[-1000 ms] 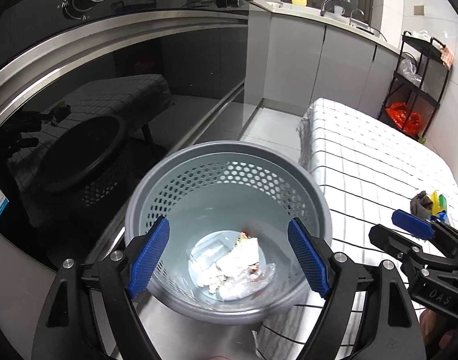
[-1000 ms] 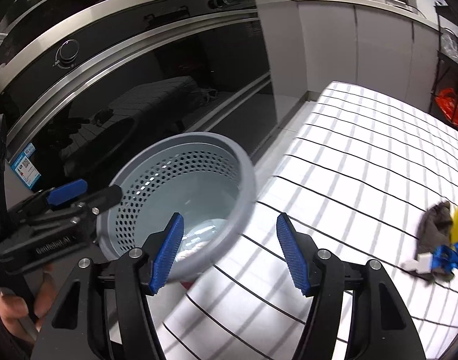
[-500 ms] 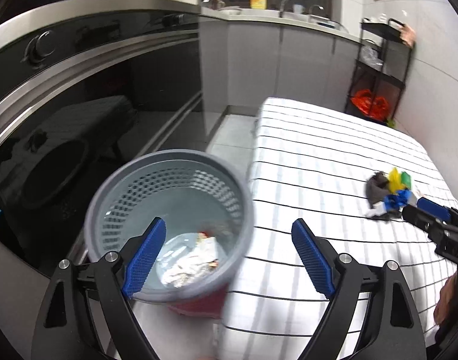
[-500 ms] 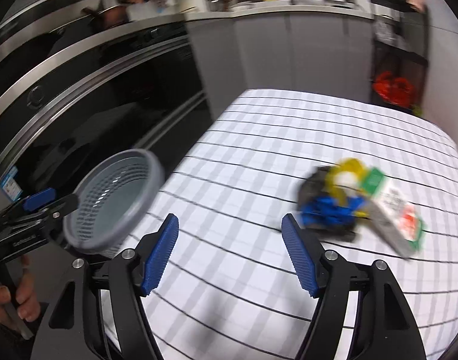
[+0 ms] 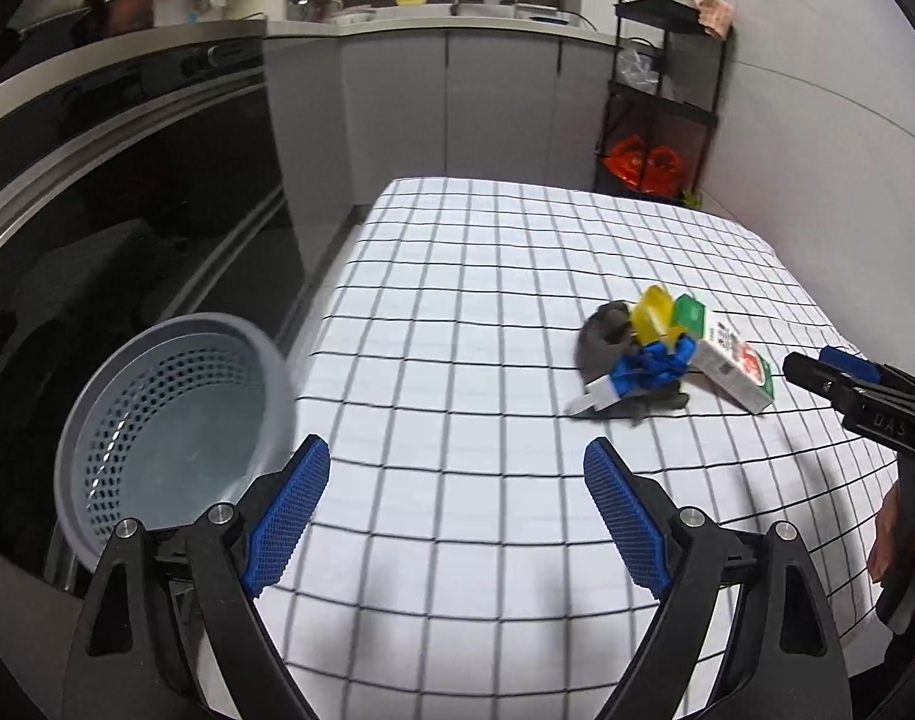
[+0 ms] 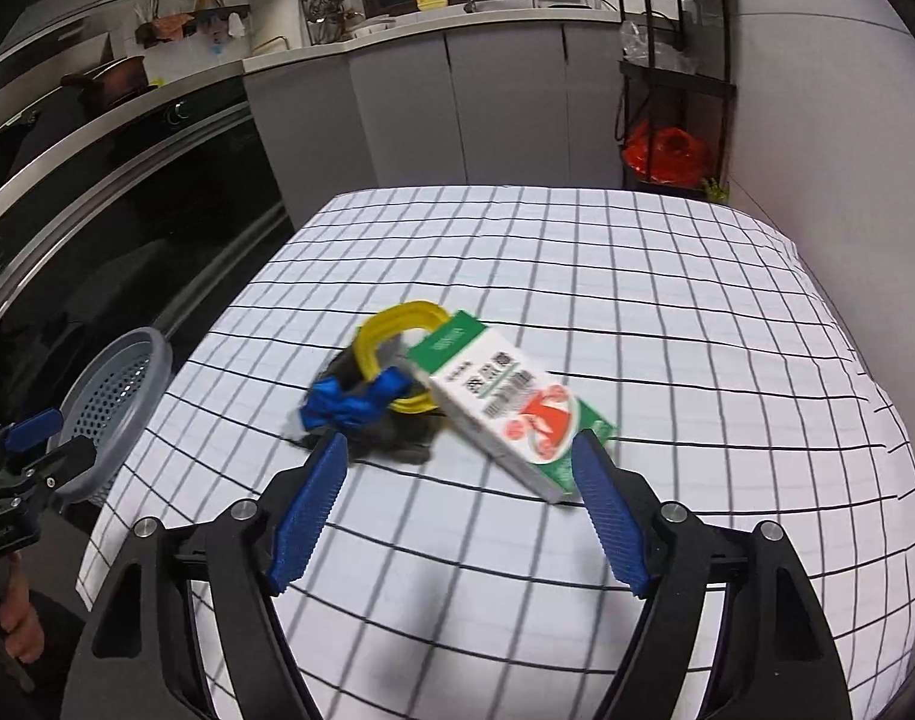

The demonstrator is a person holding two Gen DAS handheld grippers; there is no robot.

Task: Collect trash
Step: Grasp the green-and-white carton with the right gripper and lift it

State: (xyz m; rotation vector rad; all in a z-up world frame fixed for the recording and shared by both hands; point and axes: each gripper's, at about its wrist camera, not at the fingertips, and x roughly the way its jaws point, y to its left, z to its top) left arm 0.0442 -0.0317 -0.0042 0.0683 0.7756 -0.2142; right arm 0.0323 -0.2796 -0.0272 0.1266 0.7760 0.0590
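While both jaws gape empty, basket (image 5: 175,426) interior only leftward, carton (image 6: 511,405) print only rightward.

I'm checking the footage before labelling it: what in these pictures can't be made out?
- Bin contents: left wrist view, near wall hides the floor; right wrist view cuts it behind the left tongs.
- Dark item under the blue scrap: motion blur, identity unclear.
- Carton print: blurred, unreadable.
- Right tongs: open, empty; the right hand holding them barely shows at the left wrist view's edge.
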